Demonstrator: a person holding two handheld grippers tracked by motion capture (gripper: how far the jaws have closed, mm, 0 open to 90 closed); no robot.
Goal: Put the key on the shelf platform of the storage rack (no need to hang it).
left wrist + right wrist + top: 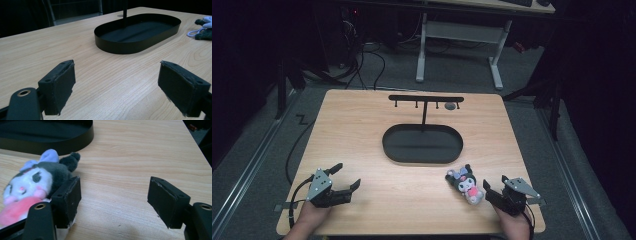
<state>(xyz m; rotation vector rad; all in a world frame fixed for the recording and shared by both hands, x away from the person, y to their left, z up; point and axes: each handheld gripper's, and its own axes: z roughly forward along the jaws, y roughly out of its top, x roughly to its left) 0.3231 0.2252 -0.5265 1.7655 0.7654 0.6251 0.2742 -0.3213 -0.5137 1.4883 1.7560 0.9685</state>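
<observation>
seen from above: wooden table (362,130) under dim light, dark room around it. at the centre, black oval tray (422,143) with a thin upright post rising from its far edge to a black crossbar with hooks (426,98).

at about 7 o'clock from the tray, near the table's front edge, left gripper (347,178), held in a hand (309,218) coming in from the bottom. jaws spread wide, nothing between them, only bare wood. in the left gripper view, same gripper (116,82) with both padded jaws well apart, tray (140,35) ahead at 12 o'clock, a scrap of the plush toy (203,31) at 2 o'clock by the frame's edge.

at about 5 o'clock from the tray, small plush toy (467,184), dark head, white face, pink body, lilac bow, lying on the wood just beside the tray. right gripper (495,189) immediately at the toy's 3 o'clock, held in the other hand (515,226).

in the right gripper view, right gripper (113,195) with jaws wide apart, bare table between them. plush toy (32,187) at 9 o'clock, outside the gap, pressed against the outer side of the nearer jaw, not clamped. tray rim (50,140) at 11 o'clock behind the toy.
</observation>
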